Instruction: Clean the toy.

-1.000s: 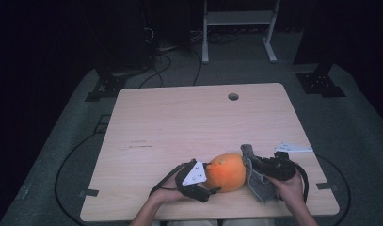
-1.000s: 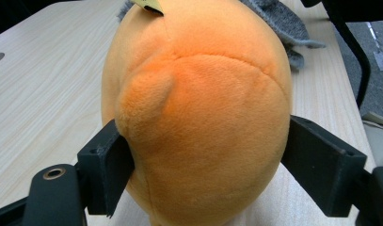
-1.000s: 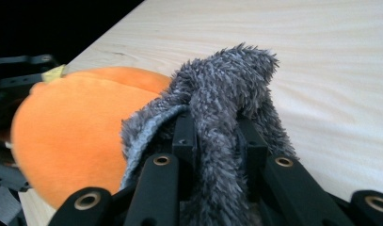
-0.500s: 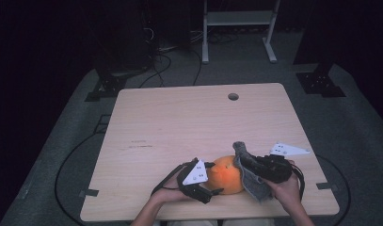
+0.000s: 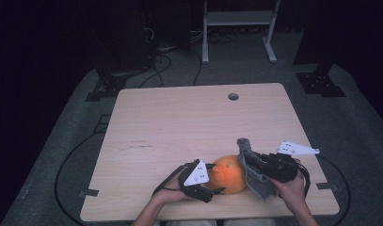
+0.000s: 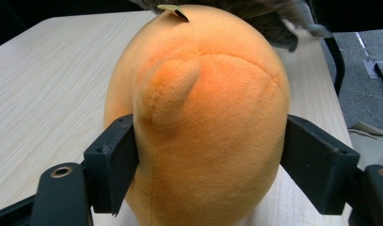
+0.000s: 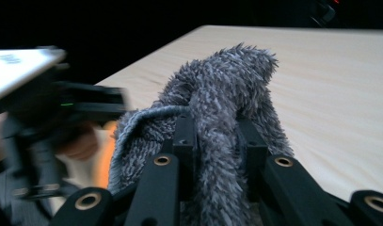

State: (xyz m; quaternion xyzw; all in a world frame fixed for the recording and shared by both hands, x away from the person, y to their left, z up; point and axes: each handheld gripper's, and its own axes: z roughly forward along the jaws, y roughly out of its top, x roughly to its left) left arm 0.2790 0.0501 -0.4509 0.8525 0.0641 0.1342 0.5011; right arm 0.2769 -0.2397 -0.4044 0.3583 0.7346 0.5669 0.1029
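surface point(image 5: 189, 127): pale wood, one round hole near the far edge; all the action sits at the near edge, right of the middle.
orange plush point(image 5: 230, 174): round soft toy standing on the surface near the near edge, between the two claws; same spot as a second ago. In the left gripper view it shows a small stitched nub and a seam point(image 6: 203, 108).
grey cloth point(image 5: 252, 169): fuzzy towel, bunched, hanging from the right claw against the plush's right side, its top poking up above the claw. A second ago it lay lower on that flank; now it sits higher, nearer the plush's top.
right claw point(image 5: 255, 162): pressed together, pinching the grey cloth point(image 7: 217, 141); a fold stands between the jaws in the right gripper view. It has come up a little since the earlier frames.
left claw point(image 5: 212, 181): jaws straddle the plush low on its left side, pads against the fabric on both flanks, holding it steady. The jaws have just been closing in on it, plush between them.
change: cloth lifted along the plush, left grip tightened.
meaning: looks like a wiping stroke in progress; the firmer hold should keep the plush from rolling while the cloth rubs it.
risk: soft toy may squash or twist under the cloth's push.
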